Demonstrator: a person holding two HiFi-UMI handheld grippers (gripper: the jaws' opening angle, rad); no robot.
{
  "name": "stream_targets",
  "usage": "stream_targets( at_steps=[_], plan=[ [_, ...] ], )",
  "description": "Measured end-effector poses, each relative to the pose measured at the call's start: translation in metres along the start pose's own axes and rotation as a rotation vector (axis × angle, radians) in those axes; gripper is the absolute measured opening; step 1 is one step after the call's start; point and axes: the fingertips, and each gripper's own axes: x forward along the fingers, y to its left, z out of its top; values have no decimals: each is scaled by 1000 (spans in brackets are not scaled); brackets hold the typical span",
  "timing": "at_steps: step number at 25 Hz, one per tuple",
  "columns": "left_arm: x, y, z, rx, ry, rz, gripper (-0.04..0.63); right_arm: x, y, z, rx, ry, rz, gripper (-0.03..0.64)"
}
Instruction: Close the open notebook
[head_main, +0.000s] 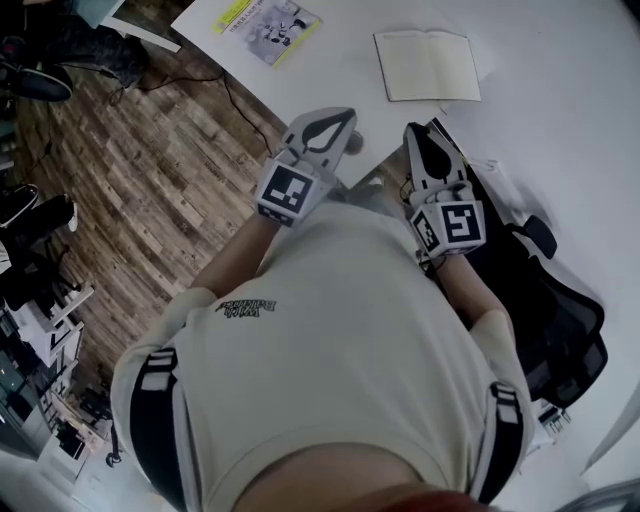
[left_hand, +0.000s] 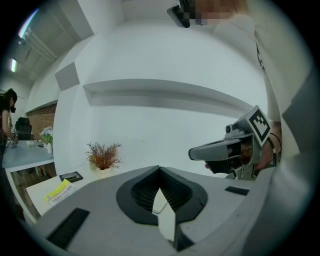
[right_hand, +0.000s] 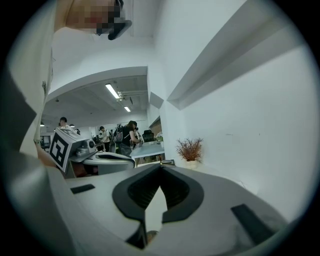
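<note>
both grippers are up by the chest and empty. l gripper (head_main: 347, 121) has its jaws closed tip to tip w/ nothing between, same for r gripper (head_main: 419, 134). the notebook (head_main: 428, 65) lies open and flat on the white table (head_main: 560, 60), well ahead of both, untouched, so the task isn't started.

risks, as i judge them:
- the cover is thin and flat on a smooth top, so a closed tip prob shoves the whole notebook instead of getting under the edge.
- catching only a few pages, not the full half, leaves it part open.
- no 2nd gripper pinning the other half = it slides or springs back open.
- the black chair (head_main: 545, 300) sits btwn the person and the table on the r side and could snag the reach.
</note>
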Motion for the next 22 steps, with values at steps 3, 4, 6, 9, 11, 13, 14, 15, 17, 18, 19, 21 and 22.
stream_targets(
  at_steps=[3, 4, 6, 9, 11, 13, 14, 15, 17, 18, 19, 21, 22],
  plan=[
    [3, 6, 3, -2, 4, 29, 14, 3, -2, 1, 3, 3, 31, 3],
    [4, 6, 4, -5, 5, 38, 14, 4, -3, 1, 6, 6, 45, 3],
    [5, 6, 7, -10, 5, 52, 14, 5, -3, 1, 8, 13, 72, 3],
    [6, 6, 7, -11, 7, 68, 14, 7, -5, 1, 26, 18, 97, 3],
    [7, 7, 7, -16, 6, 80, 14, 9, -8, 0, 53, 20, 110, 3],
    [9, 8, 10, -19, -7, 88, 14, 10, -11, -2, 75, 26, 118, 3],
    [9, 7, 11, -15, -13, 88, 14, 10, -13, -3, 78, 29, 120, 3],
    [10, 7, 12, -11, -15, 87, 14, 10, -14, -3, 78, 33, 120, 3],
    [12, 5, 11, -7, -13, 84, 14, 11, -16, -3, 74, 38, 122, 3],
    [13, 5, 11, -9, -10, 85, 14, 11, -17, -3, 74, 34, 126, 3],
    [15, 6, 10, -13, -8, 86, 14, 11, -17, -1, 79, 27, 132, 3],
    [18, 8, 10, -21, -9, 88, 14, 12, -20, 1, 104, 9, 145, 3],
    [20, 9, 10, -22, -13, 91, 14, 13, -22, 2, 109, 5, 146, 3]
  ],
)
